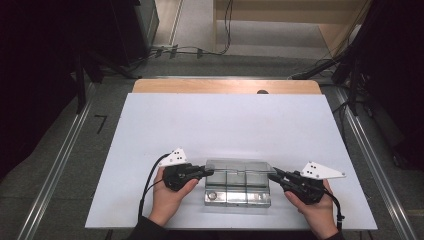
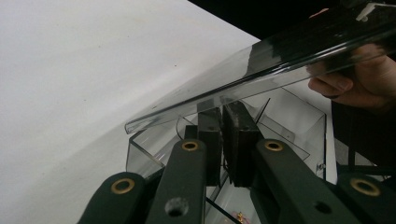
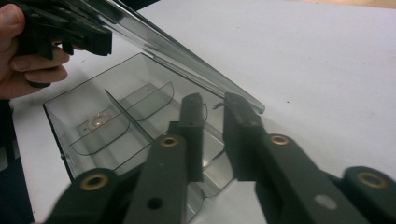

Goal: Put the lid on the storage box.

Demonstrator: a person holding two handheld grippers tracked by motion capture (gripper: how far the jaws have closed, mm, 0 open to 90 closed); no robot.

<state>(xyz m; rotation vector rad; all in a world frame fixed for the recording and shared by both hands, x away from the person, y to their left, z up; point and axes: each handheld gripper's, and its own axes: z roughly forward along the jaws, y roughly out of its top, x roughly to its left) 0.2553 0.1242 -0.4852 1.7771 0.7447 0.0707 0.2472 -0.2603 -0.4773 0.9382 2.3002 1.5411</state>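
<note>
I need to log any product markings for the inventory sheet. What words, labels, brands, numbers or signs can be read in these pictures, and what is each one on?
None: no readable text in any view.
Clear plastic box and its raised lid: no label, brand or number visible.
Grey plates on the left gripper and right gripper: black dots only, no letters.
Floor at the left of the table: a black corner-shaped mark, not a letter.

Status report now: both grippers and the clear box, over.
Left gripper shut on the lid's left edge. Right gripper open at right edge. Clear plastic compartment box, hinged lid partly raised. White table: nothing in the way.
</note>
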